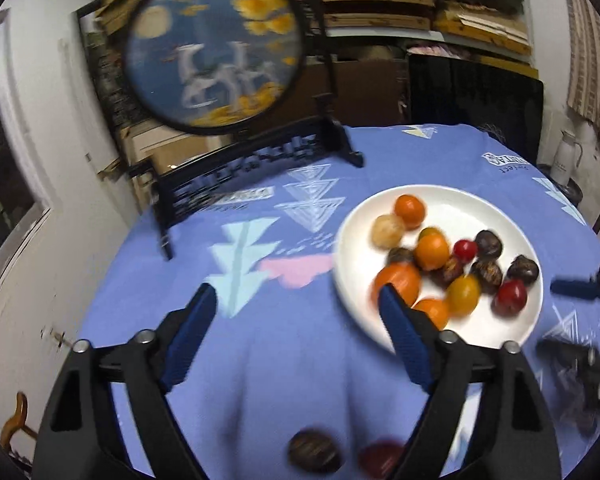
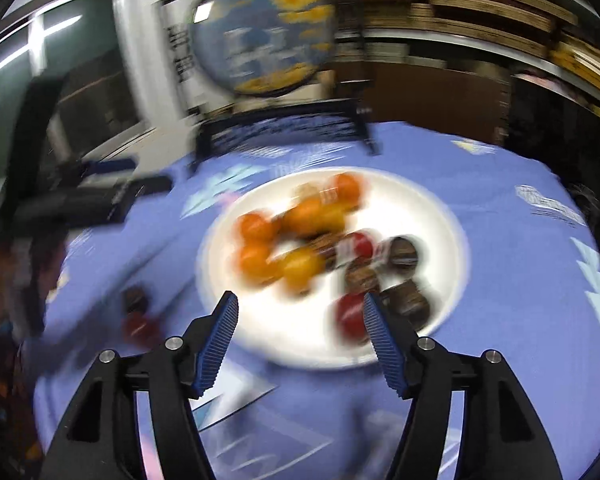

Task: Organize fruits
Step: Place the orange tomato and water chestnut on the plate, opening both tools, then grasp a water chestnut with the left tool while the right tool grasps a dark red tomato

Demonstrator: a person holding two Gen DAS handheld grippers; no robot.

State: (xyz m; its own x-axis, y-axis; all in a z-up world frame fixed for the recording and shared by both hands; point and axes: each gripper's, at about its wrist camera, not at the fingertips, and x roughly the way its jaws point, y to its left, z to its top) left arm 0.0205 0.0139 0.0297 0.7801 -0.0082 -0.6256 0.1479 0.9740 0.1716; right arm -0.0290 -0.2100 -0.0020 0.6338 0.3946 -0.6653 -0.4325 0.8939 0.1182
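Left wrist view first: my left gripper (image 1: 296, 296) hangs above the blue patterned tablecloth (image 1: 204, 240) with its fingers spread wide and nothing between them. Along the table's far left edge stands a black carved stand (image 1: 236, 168) carrying a round blue painted screen (image 1: 214, 46). Near the table's front edge, low between my fingers, lie two loose pieces on the cloth, a dark brown chestnut (image 1: 314, 450) and, just beside it to the right, a red fruit (image 1: 382, 456), both blurred. Further right, toward the table's right side, sits the white plate (image 1: 496, 216) holding the fruit pile: orange ones (image 1: 410, 210), a pale round one (image 1: 387, 231), a yellow one (image 1: 463, 294), small red ones (image 1: 511, 297) and dark chestnuts (image 1: 523, 268). My right finger tip overlaps the plate's near left rim in this view. At the picture's right edge my right gripper (image 1: 576, 288) shows partly, blurred.

Right wrist view is heavily smeared. At the left my left gripper (image 2: 112, 178) appears over the table's left edge. Two small dark and red pieces (image 2: 138, 314) lie on the cloth left of the plate. My right gripper (image 2: 300, 304) hovers over the plate's (image 2: 440, 208) near rim, fingers wide apart and holding nothing.
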